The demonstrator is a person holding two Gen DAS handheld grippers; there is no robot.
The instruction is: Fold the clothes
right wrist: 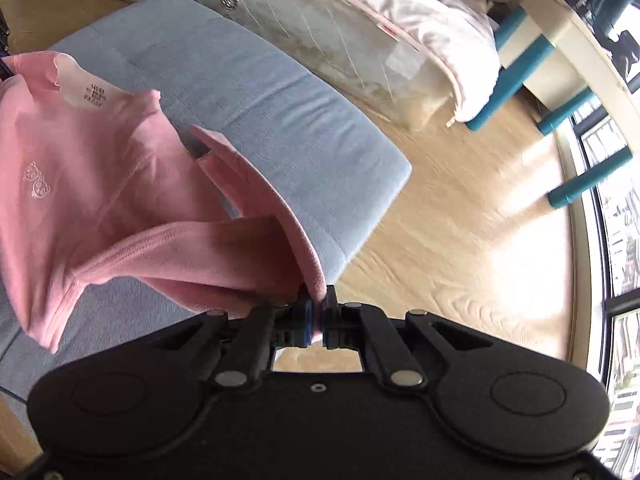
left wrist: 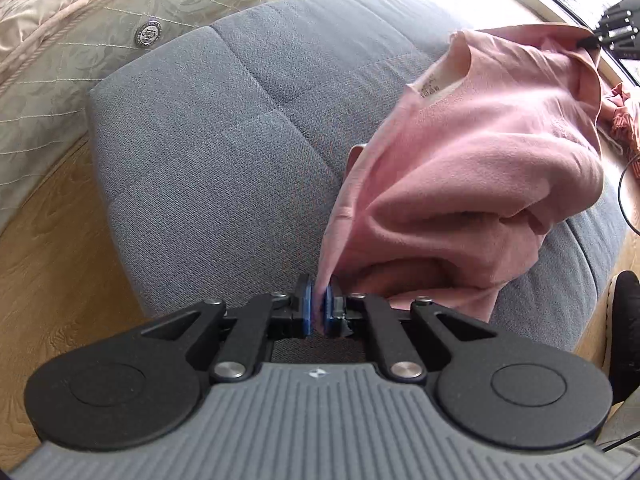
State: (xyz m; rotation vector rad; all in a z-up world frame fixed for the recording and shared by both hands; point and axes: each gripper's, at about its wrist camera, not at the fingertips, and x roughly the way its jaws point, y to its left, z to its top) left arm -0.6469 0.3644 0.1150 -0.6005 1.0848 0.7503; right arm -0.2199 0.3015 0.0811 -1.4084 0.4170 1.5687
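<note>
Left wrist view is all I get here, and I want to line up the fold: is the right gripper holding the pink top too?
Observer: Yes, the right gripper is shut on the pink top, pinching a hem edge.
Operator: Which face of it shows?
Observer: A small embroidered pair of bear faces shows on the chest.
Operator: Anything beyond the grey cushion?
Observer: A table with teal legs stands on the wooden floor by the window.
</note>
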